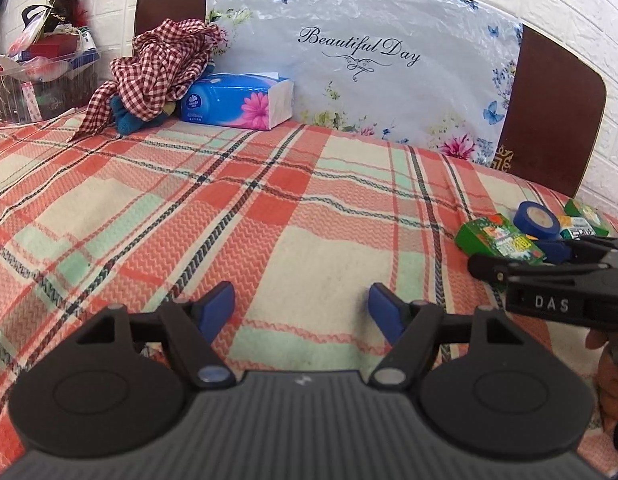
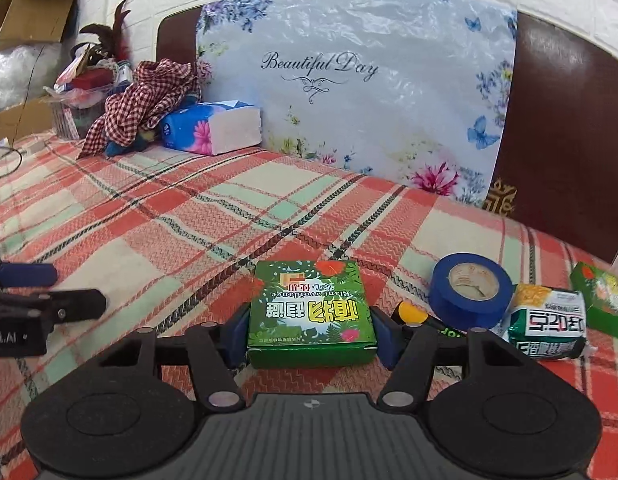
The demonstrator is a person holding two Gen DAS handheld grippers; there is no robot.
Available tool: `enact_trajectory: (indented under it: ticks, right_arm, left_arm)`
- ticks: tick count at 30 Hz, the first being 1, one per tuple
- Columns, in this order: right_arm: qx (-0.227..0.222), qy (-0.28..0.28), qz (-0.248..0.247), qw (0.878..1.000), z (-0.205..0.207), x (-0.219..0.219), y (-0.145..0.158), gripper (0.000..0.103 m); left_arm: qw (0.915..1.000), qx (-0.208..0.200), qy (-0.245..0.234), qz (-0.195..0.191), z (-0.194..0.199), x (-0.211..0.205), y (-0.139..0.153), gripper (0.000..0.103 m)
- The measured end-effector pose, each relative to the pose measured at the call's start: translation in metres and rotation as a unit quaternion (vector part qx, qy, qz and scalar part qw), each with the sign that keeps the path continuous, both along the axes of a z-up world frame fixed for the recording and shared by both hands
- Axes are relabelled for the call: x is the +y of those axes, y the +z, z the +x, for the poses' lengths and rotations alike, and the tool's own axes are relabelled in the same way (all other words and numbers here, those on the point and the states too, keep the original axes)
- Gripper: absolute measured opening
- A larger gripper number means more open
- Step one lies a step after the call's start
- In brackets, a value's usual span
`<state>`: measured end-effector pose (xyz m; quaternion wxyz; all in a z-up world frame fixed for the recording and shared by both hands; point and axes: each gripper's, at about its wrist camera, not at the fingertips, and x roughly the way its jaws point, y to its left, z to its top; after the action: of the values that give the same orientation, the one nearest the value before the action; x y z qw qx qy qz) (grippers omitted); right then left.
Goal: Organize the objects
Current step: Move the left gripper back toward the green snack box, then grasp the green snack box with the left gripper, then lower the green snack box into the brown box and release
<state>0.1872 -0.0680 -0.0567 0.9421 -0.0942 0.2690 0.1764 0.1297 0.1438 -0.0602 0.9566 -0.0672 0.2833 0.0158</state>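
Plaid cloth (image 1: 269,208); white brick wall (image 1: 581,8)

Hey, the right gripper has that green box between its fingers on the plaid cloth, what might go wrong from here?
1. The right gripper holds the green box only by its side edges; thin card may buckle or slip if lifted quickly.
2. The blue tape roll and the green-and-white packet lie close on the box's right; a sideways swing could knock them.
3. The left gripper, open and empty, sits nearby, so the two could collide.
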Motion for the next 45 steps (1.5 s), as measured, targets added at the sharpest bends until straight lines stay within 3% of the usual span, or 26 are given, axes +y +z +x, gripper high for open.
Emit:
enact_trajectory:
  ticks: [8, 13, 18, 20, 23, 27, 30, 33, 34, 35, 36, 37, 38, 41, 45]
  right_arm:
    - [0.023, -0.034, 0.019, 0.999, -0.067, -0.044, 0.001, 0.06]
    - [0.032, -0.115, 0.021, 0.993, -0.129, -0.097, 0.002, 0.06]
    - [0.025, -0.224, 0.025, 0.974, -0.182, -0.148, 0.002, 0.06]
    - [0.024, -0.246, 0.03, 0.968, -0.195, -0.158, 0.003, 0.065]
    - [0.021, -0.244, 0.047, 0.968, -0.212, -0.171, 0.001, 0.07]
    - [0.019, -0.228, 0.029, 0.973, -0.218, -0.168, 0.0, 0.07]
    - [0.02, -0.224, 0.038, 0.974, -0.219, -0.173, 0.0, 0.07]
    - [0.019, -0.22, 0.046, 0.974, -0.217, -0.174, -0.001, 0.072]
    - [0.019, -0.217, 0.047, 0.975, -0.217, -0.174, -0.001, 0.075]
    - [0.019, -0.215, 0.044, 0.976, -0.216, -0.173, -0.002, 0.071]
    - [0.016, -0.208, 0.042, 0.977, -0.215, -0.172, -0.003, 0.063]
    - [0.014, -0.206, 0.038, 0.978, -0.215, -0.171, -0.003, 0.061]
    - [0.012, -0.206, 0.04, 0.978, -0.215, -0.171, -0.003, 0.06]
    - [-0.016, -0.214, 0.05, 0.975, -0.221, -0.173, 0.006, 0.06]
    - [-0.12, -0.228, 0.049, 0.965, -0.224, -0.18, 0.036, 0.06]
  left_arm:
    - [1.0, 0.002, 0.0, 0.009, 0.001, -0.003, 0.0, 0.075]
    - [0.9995, 0.007, -0.002, 0.032, 0.002, -0.009, 0.001, 0.076]
    - [0.9964, 0.026, 0.007, 0.08, -0.001, -0.034, 0.009, 0.072]
    - [0.9978, 0.044, -0.046, 0.018, -0.008, -0.054, 0.021, 0.065]
    - [0.9851, 0.055, -0.154, -0.052, -0.027, -0.112, 0.041, 0.065]
    - [0.946, 0.103, -0.3, -0.069, -0.049, -0.202, 0.056, 0.065]
    - [0.9302, 0.146, -0.331, -0.059, -0.054, -0.24, 0.053, 0.065]
    - [0.9178, 0.208, -0.325, -0.094, -0.047, -0.25, 0.035, 0.064]
    - [0.9181, 0.212, -0.321, -0.096, -0.048, -0.252, 0.031, 0.064]
    - [0.9213, 0.198, -0.323, -0.087, -0.052, -0.254, 0.031, 0.064]
    - [0.9214, 0.19, -0.331, -0.074, -0.057, -0.261, 0.032, 0.056]
    - [0.9189, 0.188, -0.338, -0.077, -0.058, -0.263, 0.033, 0.041]
    - [0.9117, 0.195, -0.348, -0.098, -0.058, -0.264, 0.034, 0.032]
    - [0.9114, 0.192, -0.349, -0.103, -0.057, -0.267, 0.052, 0.033]
    - [0.915, 0.113, -0.377, -0.09, -0.059, -0.279, 0.106, 0.033]
